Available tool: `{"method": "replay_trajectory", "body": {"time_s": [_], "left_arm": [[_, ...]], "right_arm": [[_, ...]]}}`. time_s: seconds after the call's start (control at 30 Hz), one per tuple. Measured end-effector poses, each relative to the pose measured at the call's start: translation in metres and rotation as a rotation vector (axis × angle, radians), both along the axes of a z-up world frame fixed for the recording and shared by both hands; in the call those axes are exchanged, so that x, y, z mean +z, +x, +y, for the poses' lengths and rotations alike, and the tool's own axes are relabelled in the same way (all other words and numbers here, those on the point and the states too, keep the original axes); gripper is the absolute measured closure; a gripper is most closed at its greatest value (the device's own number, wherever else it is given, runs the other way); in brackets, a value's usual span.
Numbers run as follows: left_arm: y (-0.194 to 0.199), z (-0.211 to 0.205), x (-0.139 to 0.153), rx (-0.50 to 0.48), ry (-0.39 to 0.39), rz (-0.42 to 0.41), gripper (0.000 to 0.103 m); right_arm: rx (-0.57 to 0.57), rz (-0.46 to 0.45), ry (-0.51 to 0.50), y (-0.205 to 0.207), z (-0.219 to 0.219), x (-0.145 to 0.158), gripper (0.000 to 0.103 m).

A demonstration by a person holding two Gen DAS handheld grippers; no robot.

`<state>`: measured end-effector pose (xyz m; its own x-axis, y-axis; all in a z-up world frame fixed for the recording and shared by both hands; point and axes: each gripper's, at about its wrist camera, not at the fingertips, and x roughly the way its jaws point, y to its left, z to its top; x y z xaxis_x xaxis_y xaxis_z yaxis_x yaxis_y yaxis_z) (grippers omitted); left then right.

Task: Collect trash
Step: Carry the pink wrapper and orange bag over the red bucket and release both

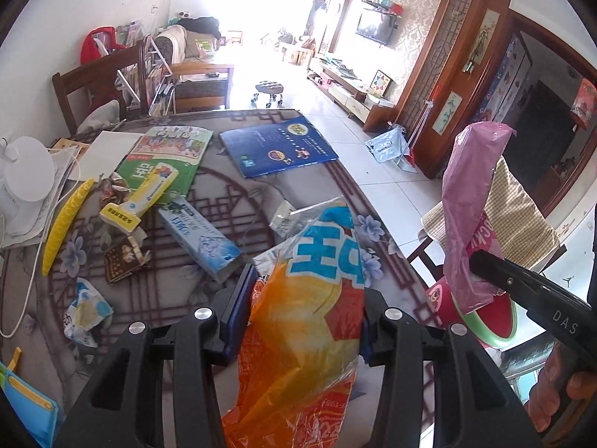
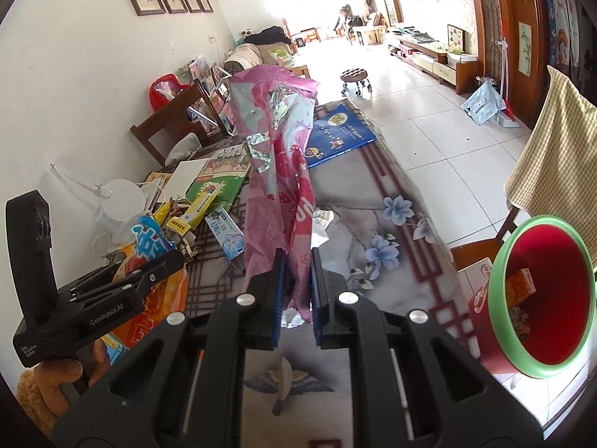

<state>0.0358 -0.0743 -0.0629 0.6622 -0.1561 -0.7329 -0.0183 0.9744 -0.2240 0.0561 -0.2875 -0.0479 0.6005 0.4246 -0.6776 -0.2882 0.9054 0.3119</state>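
Both claws are carrying trash toward the bin. The left claw (image 1: pixel 302 321) is gripping an orange and blue snack bag (image 1: pixel 317 298) between its blue pads, the bag standing up out of the jaws above the surface (image 1: pixel 209 179). The right claw (image 2: pixel 296 295) is clenched on a pink foil wrapper (image 2: pixel 278 171), which is rising tall from the jaws. The red bin with a green rim (image 2: pixel 543 295) is sitting at the near right, just off the surface's right edge, already holding a small orange box (image 2: pixel 520 285).

The step in hand looks like the carry to the bin. Next, each claw probably needs to swing right until its wrapper is hanging over the bin's mouth, then release; the long pink wrapper may catch on the rim.

More trash is still lying on the far left of the surface: a blue toothpaste box (image 1: pixel 199 239), a yellow tube box (image 1: pixel 143 198) and a crumpled white-blue wrapper (image 1: pixel 86 310).
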Motion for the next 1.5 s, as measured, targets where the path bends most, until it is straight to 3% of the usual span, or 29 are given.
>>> {"method": "replay_trajectory", "body": {"time_s": [0.37,0.73,1.03,1.5], "left_arm": [[0.016,-0.048,-0.001,-0.023,0.022,0.017,0.059],[0.027,-0.115,-0.001,-0.108,0.023,0.031,0.059],[0.040,-0.181,-0.001,-0.205,-0.016,0.030,0.059],[0.087,-0.331,-0.017,-0.468,-0.085,0.057,0.058]], "right_arm": [[-0.008,0.019,0.028,0.011,-0.045,-0.003,0.090],[-0.074,0.047,0.047,0.015,-0.105,-0.011,0.090],[-0.195,0.066,0.042,0.008,-0.176,-0.021,0.090],[-0.456,0.158,0.031,-0.021,-0.293,-0.053,0.089]]}}
